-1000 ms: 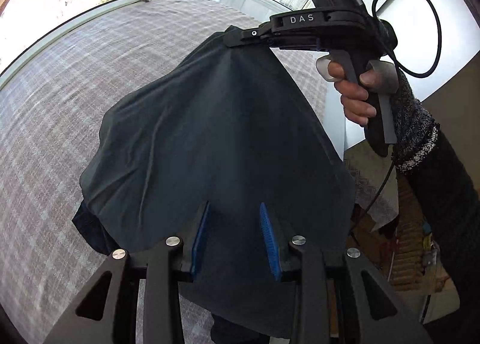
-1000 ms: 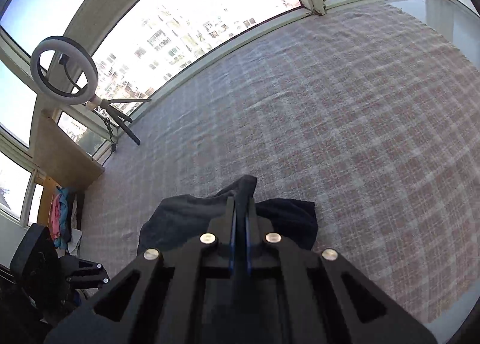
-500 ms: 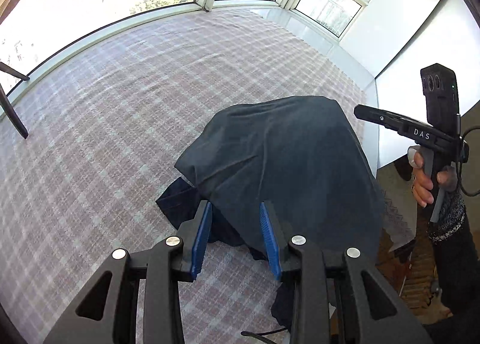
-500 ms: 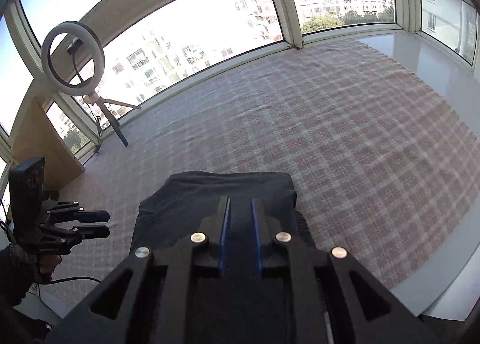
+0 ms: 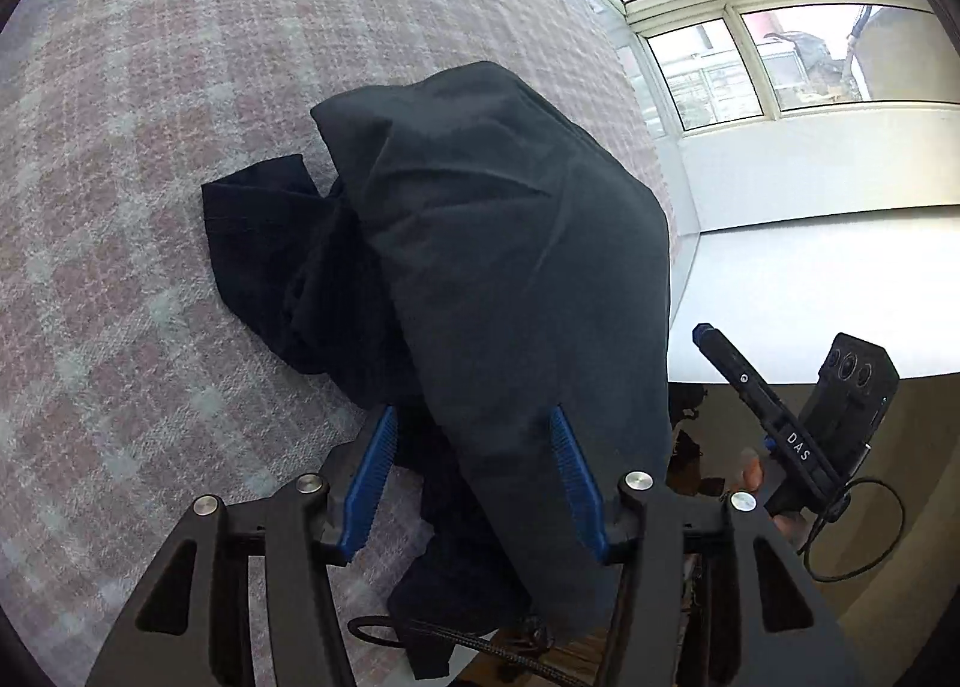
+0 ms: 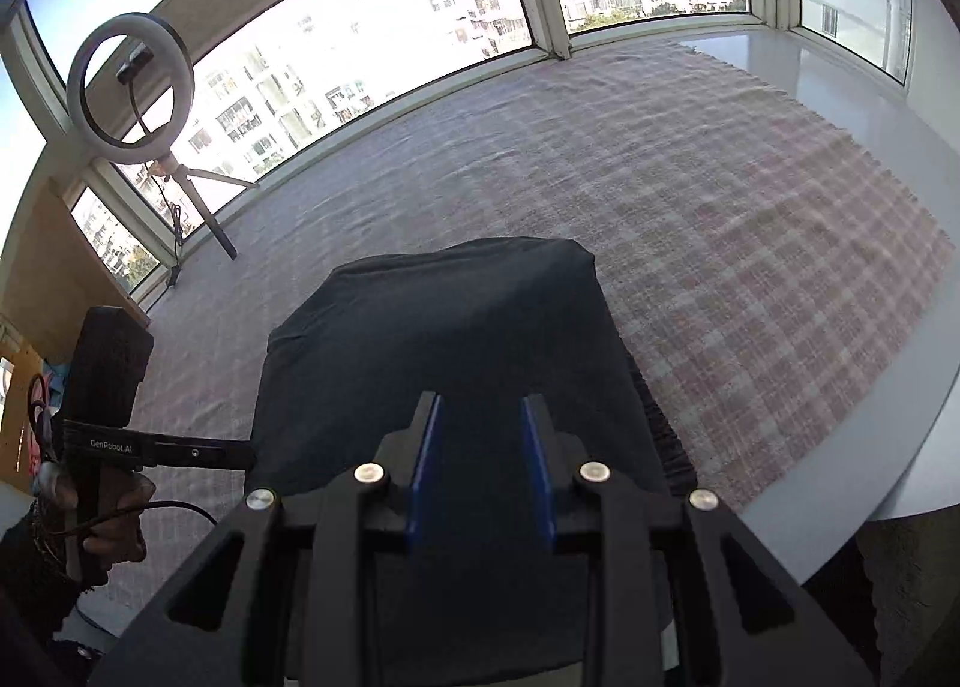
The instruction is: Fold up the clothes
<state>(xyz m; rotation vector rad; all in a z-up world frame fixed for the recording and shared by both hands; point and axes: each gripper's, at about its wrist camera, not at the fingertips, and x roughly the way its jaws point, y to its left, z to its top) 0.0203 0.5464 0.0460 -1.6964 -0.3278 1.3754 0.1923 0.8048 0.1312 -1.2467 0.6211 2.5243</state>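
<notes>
A dark blue-grey garment (image 5: 498,261) lies heaped on the plaid cloth (image 5: 120,159), with its near part hanging over the table's front edge. It also shows in the right wrist view (image 6: 444,345). My left gripper (image 5: 474,477) is open, its blue pads over the garment's near part, holding nothing. My right gripper (image 6: 480,459) is open just above the garment's near end. The right gripper also shows in the left wrist view (image 5: 720,345), beside the garment's right edge. The left gripper shows in the right wrist view (image 6: 240,456), at the garment's left edge.
The plaid cloth (image 6: 750,219) covers a white table (image 6: 924,447) that runs to the windows (image 6: 360,45). A ring light on a tripod (image 6: 132,81) stands at the back left. A black cable (image 5: 456,645) hangs below the table's front edge.
The right gripper let go of the garment and opened; the lifted cloth dropped onto the table. Both grippers moved down to the garment's near end, and the left wrist view swung right.
</notes>
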